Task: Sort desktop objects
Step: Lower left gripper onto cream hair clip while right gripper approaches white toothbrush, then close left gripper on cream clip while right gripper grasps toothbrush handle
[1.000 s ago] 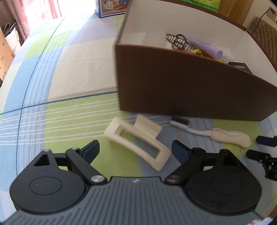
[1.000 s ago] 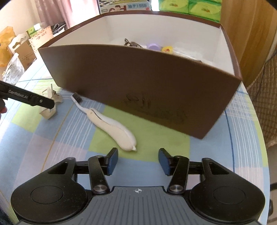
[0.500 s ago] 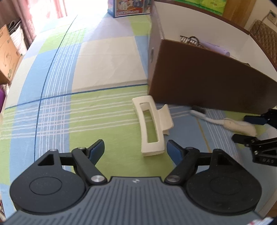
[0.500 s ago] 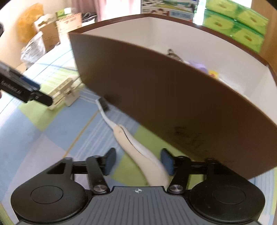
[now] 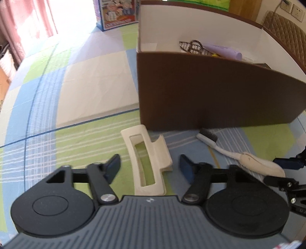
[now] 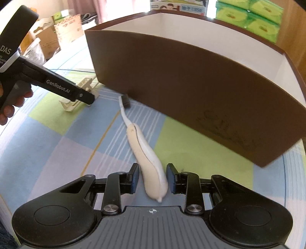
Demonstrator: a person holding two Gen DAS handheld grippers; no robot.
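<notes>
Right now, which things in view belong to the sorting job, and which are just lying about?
Part of the job:
- cream hair clip, between the open left claw
- brush with cream handle, between the open right claw
- brown box, already holding items

Just lying about:
- picture box on the tablecloth
- green packs behind the box

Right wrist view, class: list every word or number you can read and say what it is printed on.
"GenRobot.AI": on the left gripper, along its black arm.
"DAS": on that tool's handle; smaller lines beneath are unreadable.
"1355": on the picture box behind the brown box; characters before it are blurred.
Green packs: print unreadable.
</notes>
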